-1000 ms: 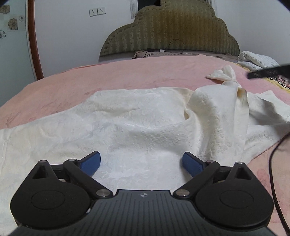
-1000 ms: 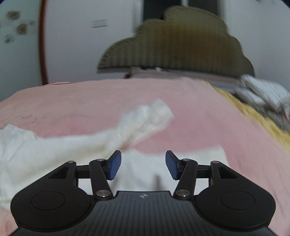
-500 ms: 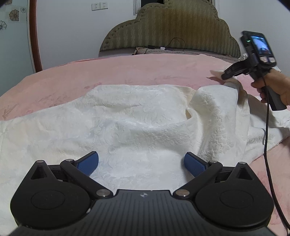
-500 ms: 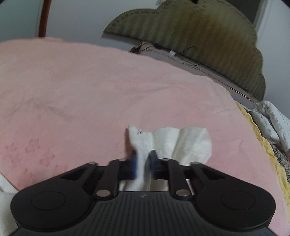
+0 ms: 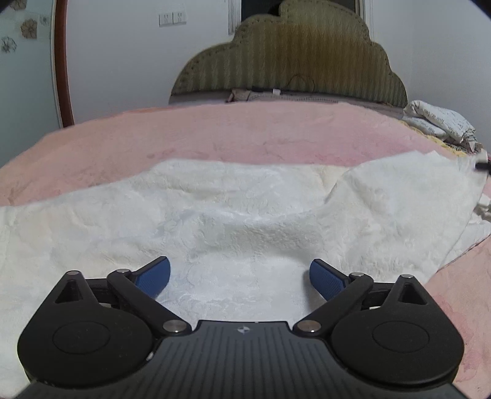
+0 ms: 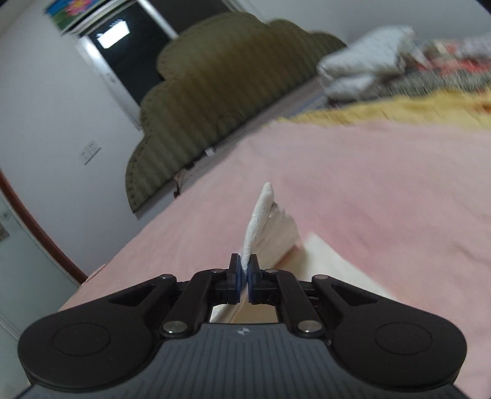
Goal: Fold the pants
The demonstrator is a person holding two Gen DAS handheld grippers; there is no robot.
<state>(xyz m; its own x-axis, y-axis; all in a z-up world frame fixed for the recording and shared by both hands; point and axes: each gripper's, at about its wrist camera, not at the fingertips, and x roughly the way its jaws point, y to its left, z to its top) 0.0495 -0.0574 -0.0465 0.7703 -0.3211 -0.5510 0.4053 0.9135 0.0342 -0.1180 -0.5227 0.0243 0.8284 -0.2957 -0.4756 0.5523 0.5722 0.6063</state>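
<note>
Cream-white textured pants [image 5: 245, 221] lie spread across the pink bed cover [image 5: 245, 135]. My left gripper [image 5: 239, 265] hovers low over their near part. Its blue fingers [image 5: 155, 274] stand wide apart and are closing slightly, with flat cloth under the gap and the pads pressing on nothing. In the right wrist view my right gripper [image 6: 244, 261] is shut on a thin edge of the pants [image 6: 260, 214], which sticks up past the pads. That view is rolled to one side. In the left wrist view, one leg is stretched out towards the right edge.
An olive padded headboard [image 5: 288, 61] closes off the far end of the bed. Folded printed bedding [image 5: 438, 122] and a yellow blanket [image 6: 399, 107] lie at the far right. White walls, a wall socket [image 5: 172, 19] and a brown door frame [image 5: 63, 61] stand behind.
My right gripper shut on the end of the bunched pant leg, rolled over and pulled it out to the right, so the leg now lies stretched. The left gripper stayed put.
</note>
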